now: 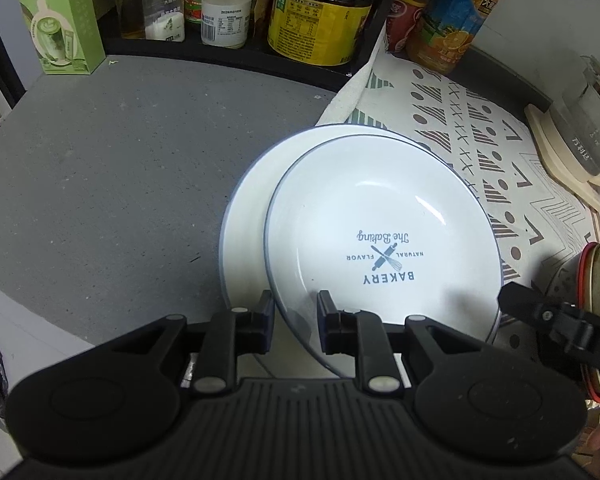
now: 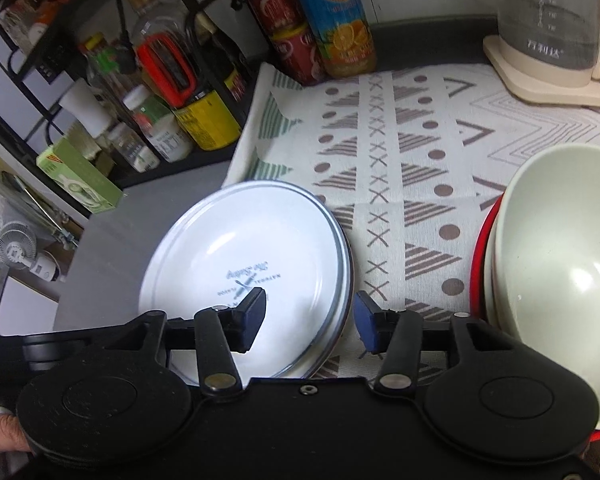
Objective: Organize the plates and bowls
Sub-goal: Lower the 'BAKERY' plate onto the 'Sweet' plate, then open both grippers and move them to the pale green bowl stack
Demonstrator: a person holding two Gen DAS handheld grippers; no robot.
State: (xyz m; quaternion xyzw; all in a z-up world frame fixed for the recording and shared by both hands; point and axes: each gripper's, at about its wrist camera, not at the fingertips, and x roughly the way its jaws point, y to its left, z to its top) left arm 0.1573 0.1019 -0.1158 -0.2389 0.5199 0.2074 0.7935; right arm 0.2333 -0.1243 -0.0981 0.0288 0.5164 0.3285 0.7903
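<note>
At the near edge of the grey worktop (image 1: pixel 100 168), the left hand-held gripper (image 1: pixel 294 320) is clamped on the rim of the top plate (image 1: pixel 380 232), its pads pinching the near lip. That plate, printed with a bakery logo, sits tilted on a second white plate (image 1: pixel 252 200) that peeks out to its left. The pair straddles the edge of the patterned cloth (image 1: pixel 480 140), partly on bare worktop. Over in the right wrist view, the right hand-held gripper (image 2: pixel 310 312) has its fingers apart, one above the plate's well and one outside the rim, pressing on nothing. Just to its right stands a stack of bowls (image 2: pixel 560 248), a pale one nested in a red one, on the cloth. Farther back: a green carton (image 1: pixel 60 16), bottles and jars (image 1: pixel 320 12) on a black rack, and a glass kettle (image 2: pixel 556 20) on its cream base.
</note>
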